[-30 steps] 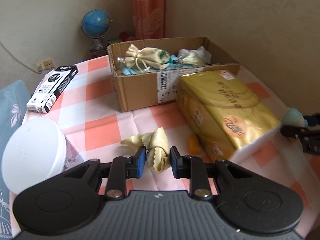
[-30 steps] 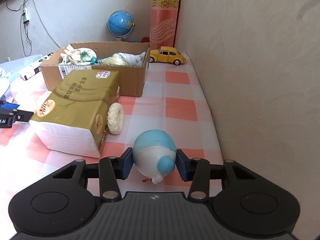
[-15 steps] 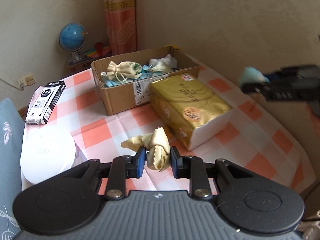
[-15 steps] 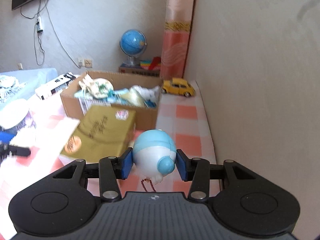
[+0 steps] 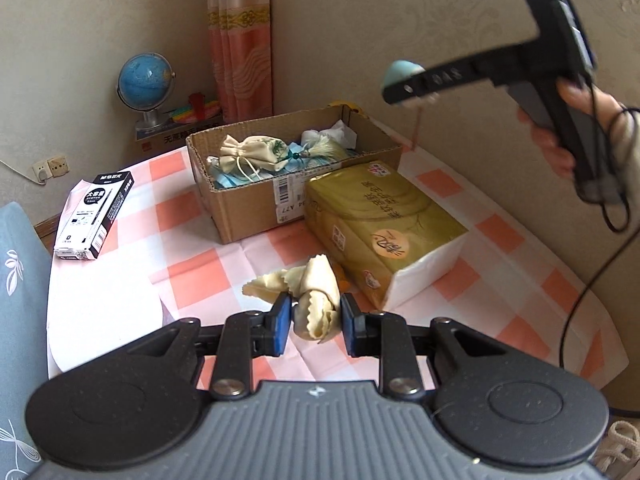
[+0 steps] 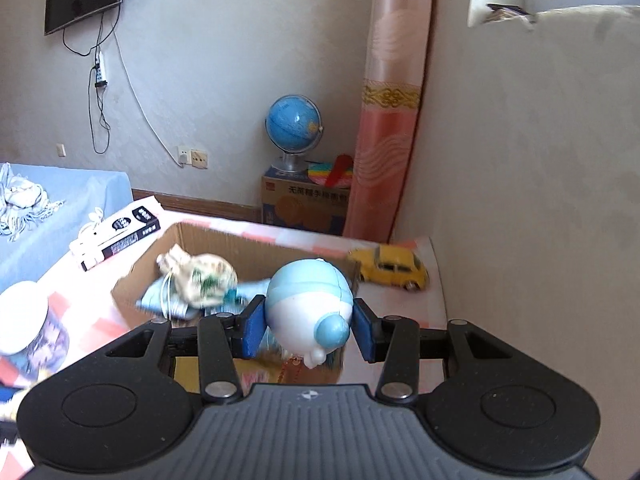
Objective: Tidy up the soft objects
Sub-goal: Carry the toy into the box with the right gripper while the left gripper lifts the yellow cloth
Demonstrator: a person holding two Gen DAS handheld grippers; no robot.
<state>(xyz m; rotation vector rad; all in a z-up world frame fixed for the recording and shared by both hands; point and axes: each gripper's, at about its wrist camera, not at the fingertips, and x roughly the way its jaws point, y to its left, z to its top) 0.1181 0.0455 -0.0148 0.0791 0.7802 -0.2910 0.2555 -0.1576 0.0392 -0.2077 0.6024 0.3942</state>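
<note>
My left gripper [image 5: 314,318] is shut on a cream cloth with zigzag edges [image 5: 308,292], held above the checked tablecloth. My right gripper [image 6: 306,322] is shut on a round blue and white plush toy [image 6: 306,304]. In the left wrist view that right gripper [image 5: 404,86] hangs in the air above the far right corner of the open cardboard box [image 5: 248,208], with the plush toy [image 5: 400,70] showing at its tip. The box [image 6: 200,240] holds a cream drawstring pouch [image 5: 256,154], light blue cloth and white fabric.
A gold tissue pack [image 5: 380,224] lies in front of the box. A black and white carton [image 5: 96,216] sits at the left, a white lidded tub [image 6: 24,316] near it. A yellow toy car [image 6: 390,266] stands by the wall. A globe [image 5: 146,84] stands behind the table.
My right gripper rose from the table with the plush toy and travelled toward the box. My left gripper lifted a little with the cloth, then held still.
</note>
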